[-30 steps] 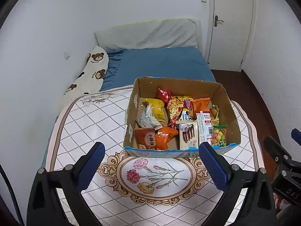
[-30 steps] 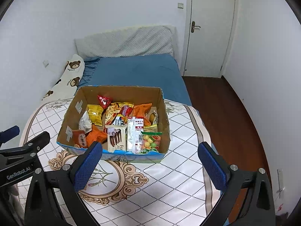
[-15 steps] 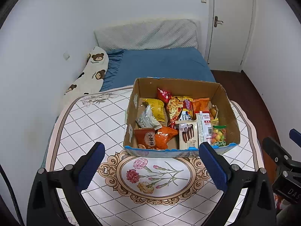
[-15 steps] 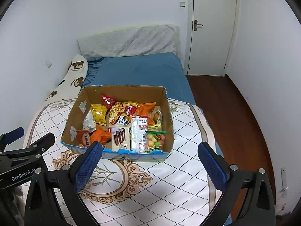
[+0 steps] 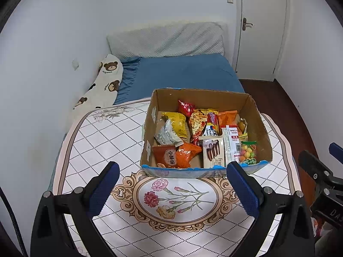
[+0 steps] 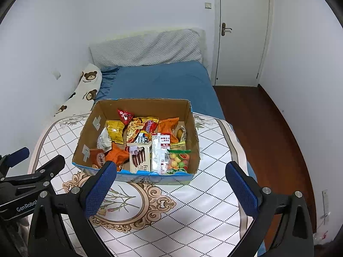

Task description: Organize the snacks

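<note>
A cardboard box (image 5: 258, 120) (image 6: 194, 128) stands on the patterned table, holding several snack packets: a white chocolate-biscuit pack (image 5: 212, 153) (image 6: 140, 158), an orange bag (image 5: 188, 154), a yellow bag (image 5: 174, 123) and a candy bag (image 5: 248, 152) (image 6: 179, 160). My left gripper (image 5: 171, 186) hangs open above the table in front of the box, nothing between its blue fingers. My right gripper (image 6: 171, 184) is open too, held before the box's front right corner. Each gripper shows at the edge of the other's view.
The round table (image 5: 103, 141) (image 6: 214, 192) has a white diamond cloth with a flower medallion. Behind it lies a bed with a blue sheet (image 5: 182, 72), a bear-print pillow (image 5: 103, 85) and a grey headboard cushion. A white door (image 6: 242, 32) and wooden floor are at right.
Both views have drifted slightly; the box sits a little further right and lower in the right wrist view. Both grippers stay open and nothing in the box has moved.
</note>
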The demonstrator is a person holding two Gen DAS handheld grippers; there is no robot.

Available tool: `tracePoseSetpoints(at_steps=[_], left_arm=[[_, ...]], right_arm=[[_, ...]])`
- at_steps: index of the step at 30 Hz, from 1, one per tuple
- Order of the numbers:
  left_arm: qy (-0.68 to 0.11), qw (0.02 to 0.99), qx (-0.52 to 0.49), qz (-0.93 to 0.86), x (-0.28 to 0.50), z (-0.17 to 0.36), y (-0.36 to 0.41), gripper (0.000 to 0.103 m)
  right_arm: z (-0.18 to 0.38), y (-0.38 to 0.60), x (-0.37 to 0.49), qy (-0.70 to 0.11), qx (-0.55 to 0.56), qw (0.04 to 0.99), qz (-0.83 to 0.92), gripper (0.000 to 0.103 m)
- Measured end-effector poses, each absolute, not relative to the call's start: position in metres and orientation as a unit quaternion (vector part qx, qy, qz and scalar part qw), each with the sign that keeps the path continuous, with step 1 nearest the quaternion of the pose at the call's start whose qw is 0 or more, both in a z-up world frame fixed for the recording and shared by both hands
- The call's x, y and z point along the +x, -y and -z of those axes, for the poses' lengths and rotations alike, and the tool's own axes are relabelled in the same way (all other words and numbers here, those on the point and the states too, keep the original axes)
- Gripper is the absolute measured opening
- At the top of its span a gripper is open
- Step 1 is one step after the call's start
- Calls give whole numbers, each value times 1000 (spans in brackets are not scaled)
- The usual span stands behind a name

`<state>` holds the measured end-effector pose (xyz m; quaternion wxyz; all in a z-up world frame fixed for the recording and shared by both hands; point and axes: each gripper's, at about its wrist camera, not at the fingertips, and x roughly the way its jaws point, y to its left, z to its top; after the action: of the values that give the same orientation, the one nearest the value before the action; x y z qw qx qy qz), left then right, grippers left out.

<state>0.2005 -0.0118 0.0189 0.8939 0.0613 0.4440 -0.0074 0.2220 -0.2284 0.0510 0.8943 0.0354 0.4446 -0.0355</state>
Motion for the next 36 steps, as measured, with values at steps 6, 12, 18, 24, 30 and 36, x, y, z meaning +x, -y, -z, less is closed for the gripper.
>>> tracePoseSetpoints(at_steps=[6,12,18,24,30,36], left_arm=[[-446,893,62,9,199,-20,12,102],[-449,892,62,10,198,-19,12,102],[-448,892,63,11,197,-19,13,102],[-445,893,60,12,197,-20,12,102],[-445,894,60,12,197,-21,12,102],[-444,894,60,13,197,-22,12,102]], right_arm=[[-52,229,220,-446,38,894,37,103],[-53,230,217,-447,40,893,39,103],[-52,233,214,-447,43,893,45,103],[-52,234,213,-446,44,893,44,103],[-52,234,214,-447,45,892,44,103],[-52,233,215,-445,43,893,45,103]])
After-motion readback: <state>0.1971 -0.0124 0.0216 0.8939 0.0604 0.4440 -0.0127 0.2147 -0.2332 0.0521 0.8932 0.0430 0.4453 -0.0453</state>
